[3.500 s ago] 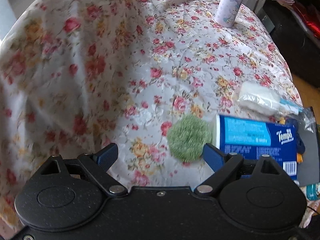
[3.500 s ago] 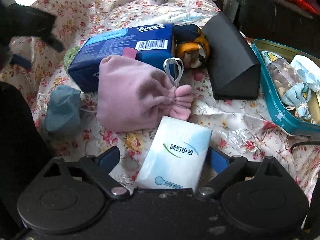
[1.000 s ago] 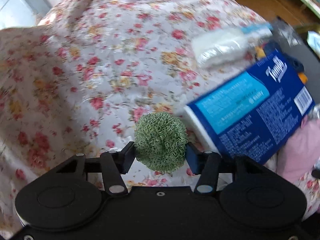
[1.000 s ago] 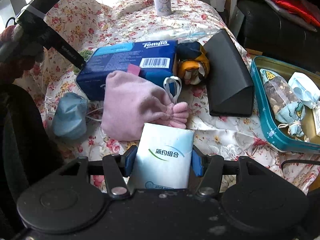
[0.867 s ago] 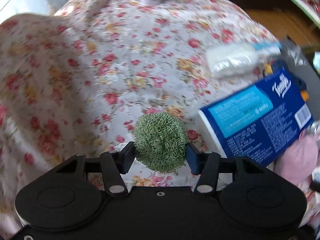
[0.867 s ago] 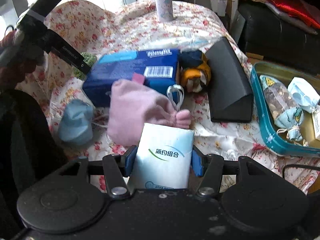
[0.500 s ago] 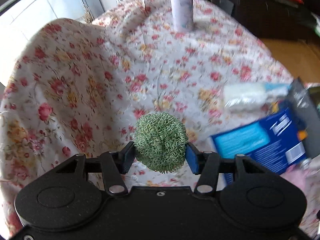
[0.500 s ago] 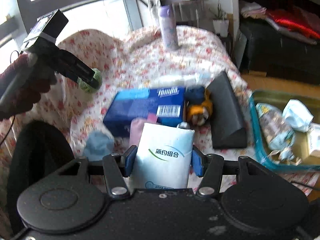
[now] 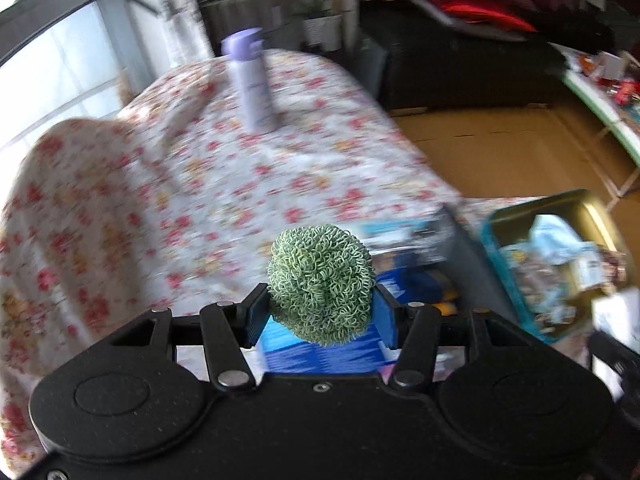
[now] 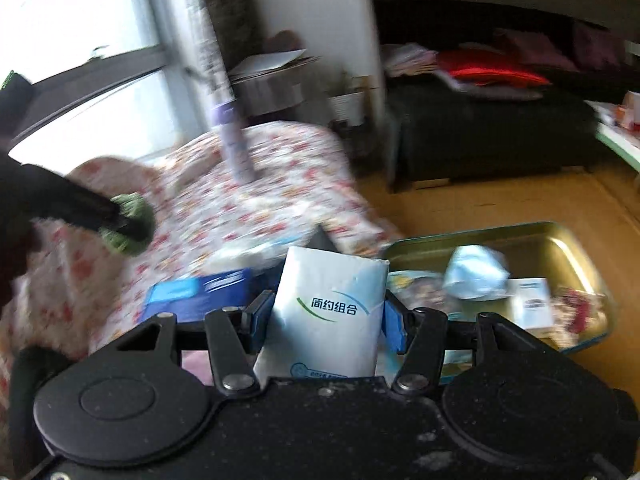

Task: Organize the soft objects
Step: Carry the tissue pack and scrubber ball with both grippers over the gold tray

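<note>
My left gripper (image 9: pixel 320 316) is shut on a green curly scrub ball (image 9: pixel 320 284) and holds it in the air above the blue Tempo tissue pack (image 9: pixel 320 350). My right gripper (image 10: pixel 326 322) is shut on a white tissue packet (image 10: pixel 328 312) and holds it raised, with the teal tin (image 10: pixel 500 232) just beyond it to the right. The tin also shows in the left wrist view (image 9: pixel 560 208) at the right, holding several small items. In the right wrist view the left gripper with the green ball (image 10: pixel 132 216) is at the left.
A purple bottle (image 9: pixel 250 80) stands at the far end of the floral cloth (image 9: pixel 200 184). A black triangular case (image 9: pixel 466 252) lies between the blue pack and the tin. Beyond the table are a wooden floor and a dark sofa (image 10: pixel 500 128).
Both grippers have closed on their objects, lifted them well above the table and swung right toward the tin. Both views are now blurred by motion.
</note>
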